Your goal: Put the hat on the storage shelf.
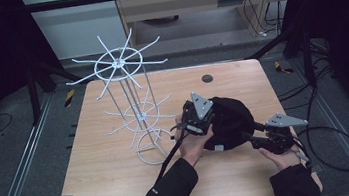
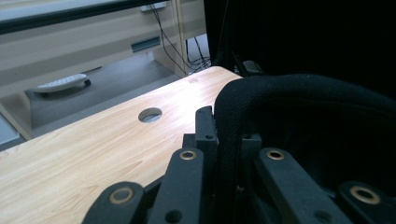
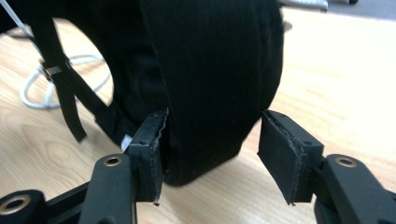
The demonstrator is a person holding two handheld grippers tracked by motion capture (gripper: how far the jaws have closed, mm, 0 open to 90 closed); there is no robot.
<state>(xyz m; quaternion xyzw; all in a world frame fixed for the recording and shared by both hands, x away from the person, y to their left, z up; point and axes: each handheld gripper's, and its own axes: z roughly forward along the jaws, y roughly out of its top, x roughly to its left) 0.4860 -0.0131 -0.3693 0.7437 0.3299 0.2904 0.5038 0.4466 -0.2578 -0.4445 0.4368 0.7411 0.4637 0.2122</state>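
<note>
Black cap [image 1: 231, 121] sits clamped in left hand-held gripper [image 1: 189, 122], between right hand-held gripper's [image 1: 254, 141] released jaws.

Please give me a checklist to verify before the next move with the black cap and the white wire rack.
1. Left gripper shut on the cap edge: ok; the black rim sits pinched between its jaws.
2. Right gripper free of the cap: ok; its jaws stand apart, with the brim between them and a gap at the right pad.
3. Cap lifted off the table: cannot tell; in the right gripper view its lower edge looks to be on the wood.
4. Rack upright: ok.
5. Rack hooks free: ok; nothing hangs on them.
6. Cap strap clear of the rack base: cannot tell.
</note>
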